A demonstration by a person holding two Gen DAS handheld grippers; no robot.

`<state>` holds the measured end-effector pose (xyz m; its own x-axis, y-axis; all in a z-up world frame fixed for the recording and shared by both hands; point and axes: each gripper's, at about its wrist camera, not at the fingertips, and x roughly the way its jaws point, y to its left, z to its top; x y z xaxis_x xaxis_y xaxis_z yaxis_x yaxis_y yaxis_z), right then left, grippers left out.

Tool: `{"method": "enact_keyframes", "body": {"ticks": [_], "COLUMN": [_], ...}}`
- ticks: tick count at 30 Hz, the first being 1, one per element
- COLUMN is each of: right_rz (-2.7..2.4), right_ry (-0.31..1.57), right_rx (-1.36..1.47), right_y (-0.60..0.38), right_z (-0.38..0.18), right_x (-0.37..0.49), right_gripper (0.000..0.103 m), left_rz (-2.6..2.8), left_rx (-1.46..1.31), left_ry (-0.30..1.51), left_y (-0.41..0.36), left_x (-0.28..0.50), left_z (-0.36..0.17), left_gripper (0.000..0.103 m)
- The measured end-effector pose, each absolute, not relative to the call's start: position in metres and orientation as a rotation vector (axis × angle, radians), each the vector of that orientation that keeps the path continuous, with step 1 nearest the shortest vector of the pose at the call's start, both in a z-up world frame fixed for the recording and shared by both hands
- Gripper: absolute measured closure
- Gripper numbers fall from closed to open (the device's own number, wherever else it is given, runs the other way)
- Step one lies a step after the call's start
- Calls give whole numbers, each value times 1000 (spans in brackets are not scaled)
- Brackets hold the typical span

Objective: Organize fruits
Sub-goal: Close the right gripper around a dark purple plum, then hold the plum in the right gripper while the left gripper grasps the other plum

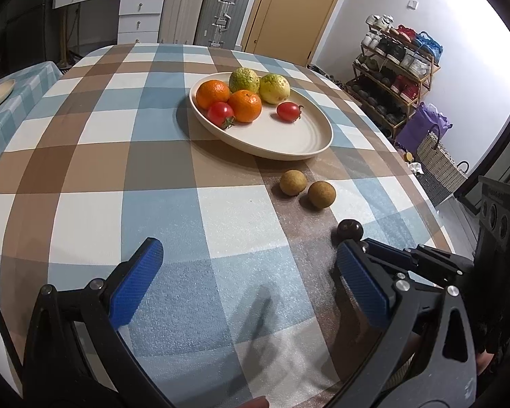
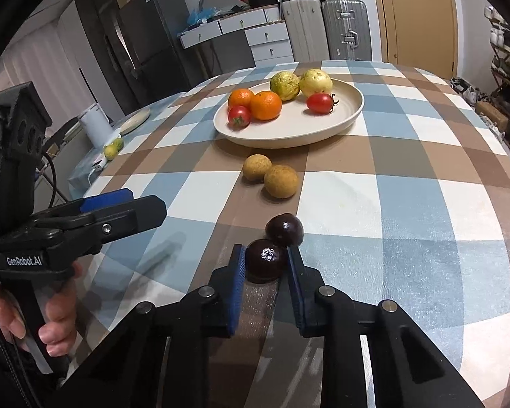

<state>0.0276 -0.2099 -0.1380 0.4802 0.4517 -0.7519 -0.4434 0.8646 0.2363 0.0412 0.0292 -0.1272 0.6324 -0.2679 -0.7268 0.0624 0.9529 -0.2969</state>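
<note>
right gripper pinches a dark fruit while the plate waits

a round table under a blue, brown and white checked tablecloth (image 2: 408,183) fills the scene, with a tan wooden door (image 1: 289,10), hard-shell suitcases (image 1: 221,13) and a loaded shoe rack (image 1: 394,71) behind it. up the table sits the wide cream ceramic plate (image 2: 343,115), and it is busy: 2 orange mandarins (image 2: 265,104), 2 bumpy yellow-green guavas (image 2: 285,85) and 2 red cherry tomatoes (image 2: 319,102), 1 of them over beside the mandarins, the other apart on the plate's open side.

just short of the plate, on a brown stripe of cloth, 2 tan round longan-like fruits (image 2: 281,181) lie side by side, nearly touching. nearer in, a pair of dark purple glossy round fruits: the first dark fruit (image 2: 266,260) is down on the cloth between the blue pads of the right gripper (image 2: 266,261), both pads up against its sides, jaws narrowed on it. the second dark fruit (image 2: 285,230) rests just beyond, touching the first.

over on the left, the left gripper (image 1: 248,268) hovers low above the cloth, blue-padded fingers spread wide, nothing between them, well apart from the fruits. the person's hand (image 2: 56,309) wraps its black handle.
</note>
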Motion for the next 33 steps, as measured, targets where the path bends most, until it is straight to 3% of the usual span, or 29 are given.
{"method": "enact_keyframes", "body": {"ticks": [15,33], "right_rz": [548,464], "right_ry": [858,736], "right_rx": [65,142], "right_y": [-226,-299], "right_z": [-123,-103], "right_x": [24,37], "right_gripper": [79,78], "left_rz": [-192,-287], "left_rx": [-224,-49], "left_ry": [885,945], "left_y": [19,-75], "left_x": [42,81], "left_z": [-127,-140], "left_gripper": [1,1]}}
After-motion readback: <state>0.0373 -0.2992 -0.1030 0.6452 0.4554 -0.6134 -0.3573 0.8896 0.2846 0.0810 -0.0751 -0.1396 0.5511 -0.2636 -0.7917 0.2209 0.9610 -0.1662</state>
